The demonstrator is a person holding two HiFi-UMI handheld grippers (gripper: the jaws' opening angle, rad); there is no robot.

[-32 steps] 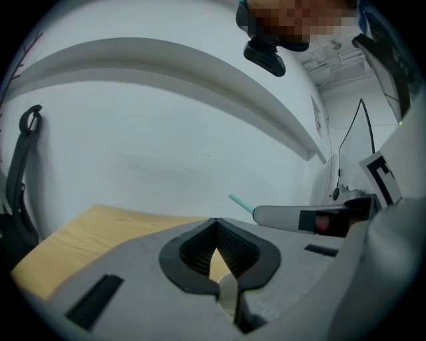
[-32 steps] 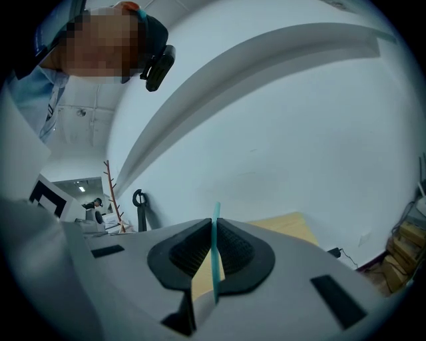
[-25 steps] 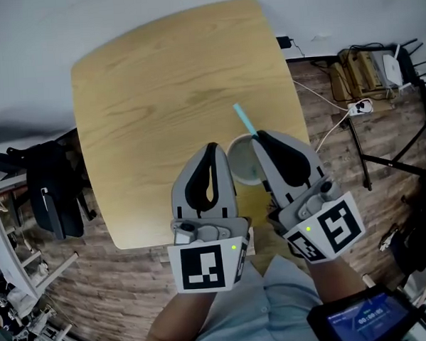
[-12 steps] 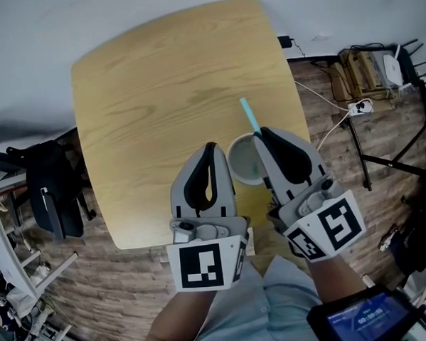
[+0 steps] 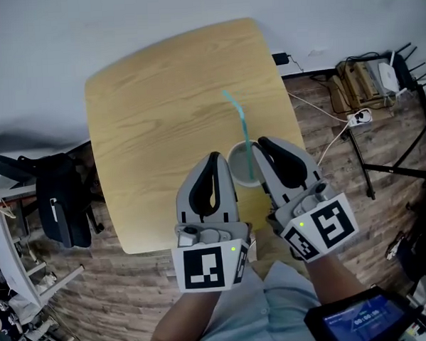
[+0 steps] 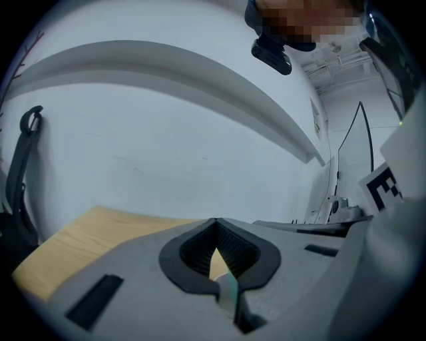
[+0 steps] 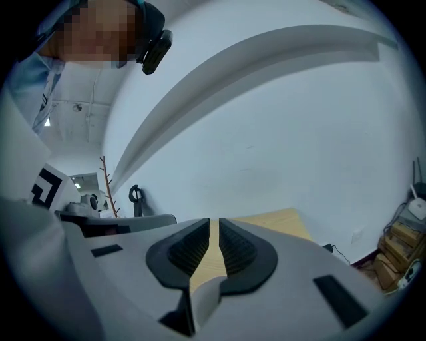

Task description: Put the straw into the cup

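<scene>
**Head view.** A light wooden desk (image 5: 145, 105) with rounded corners fills the frame from centre to 12 o'clock. Near its 5 o'clock corner stands a pale translucent round cup (image 5: 238, 173), upright. A thin teal plastic straw (image 5: 242, 129) has its lower end inside the cup and its bent upper end leaning toward 11 o'clock. The grey, black-padded left gripper (image 5: 212, 157) sits at 8 o'clock of the cup, just beside its wall. The matching right gripper (image 5: 263, 140) sits at 3 o'clock, close beside the straw; contact cannot be told. Each cube bears black-and-white square markers and no lettering.

Around the desk is a wood-plank floor (image 5: 326, 146).
- At 9 o'clock: a black chair or bag (image 5: 61, 203).
- At 2 o'clock: a white power strip (image 5: 359, 113) with white cables.
- At 3 o'clock: black stand legs (image 5: 394, 167).
- At 5 o'clock: a small blue-lit screen (image 5: 360, 321), its figures too small to read.

**Left gripper view.** The pads are pressed together at the tips. They ring a small opening through which desk wood shows, and they hold nothing. A white wall (image 6: 173, 133) lies behind.

**Right gripper view.** The pads stand a narrow slit apart and parallel, with only desk wood visible between them. A bare branching coat stand (image 7: 106, 183) is at 9 o'clock.
</scene>
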